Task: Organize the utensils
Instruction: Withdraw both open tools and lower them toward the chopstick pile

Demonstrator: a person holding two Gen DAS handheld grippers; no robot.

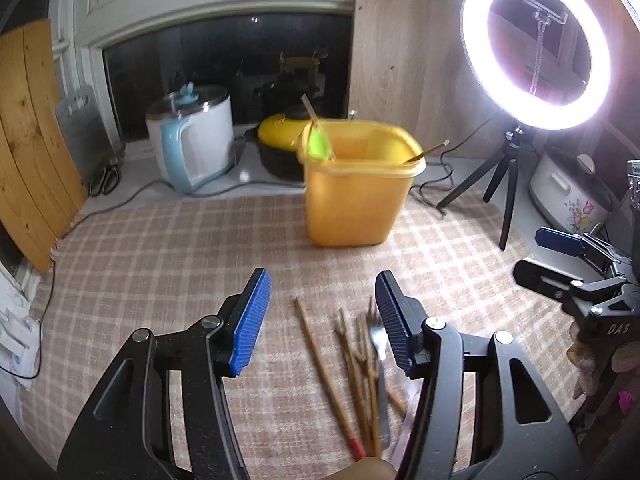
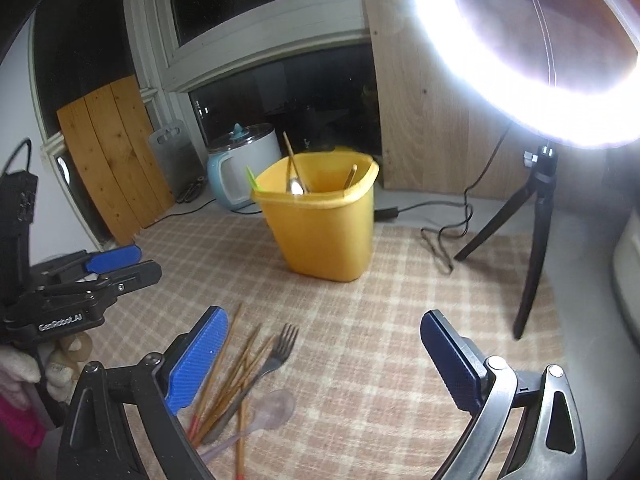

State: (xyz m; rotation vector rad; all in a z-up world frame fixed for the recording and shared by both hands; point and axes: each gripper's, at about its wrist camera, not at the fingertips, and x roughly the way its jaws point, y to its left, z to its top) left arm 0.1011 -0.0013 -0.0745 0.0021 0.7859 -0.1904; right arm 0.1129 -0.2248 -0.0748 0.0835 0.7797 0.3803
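Note:
A pile of wooden chopsticks (image 2: 230, 376), a metal fork (image 2: 280, 350) and a clear plastic spoon (image 2: 274, 408) lies on the checked cloth. A yellow bin (image 2: 324, 228) behind the pile holds a spoon, a green utensil (image 1: 319, 145) and a few chopsticks. My left gripper (image 1: 323, 320) is open above the chopsticks (image 1: 320, 354) and fork (image 1: 380, 364), which lie nearer its right finger; nothing is held. My right gripper (image 2: 324, 360) is wide open, the pile lying by its left finger. Each gripper shows in the other's view: the right gripper (image 1: 560, 252), the left gripper (image 2: 114, 264).
A ring light (image 1: 536, 46) on a black tripod (image 2: 536, 216) stands at the right, its cable (image 2: 440, 240) trailing on the cloth. A white and blue kettle (image 1: 194, 144) and a yellow-lidded pot (image 1: 280, 140) sit behind the bin. Wooden boards (image 1: 28, 140) lean at the left.

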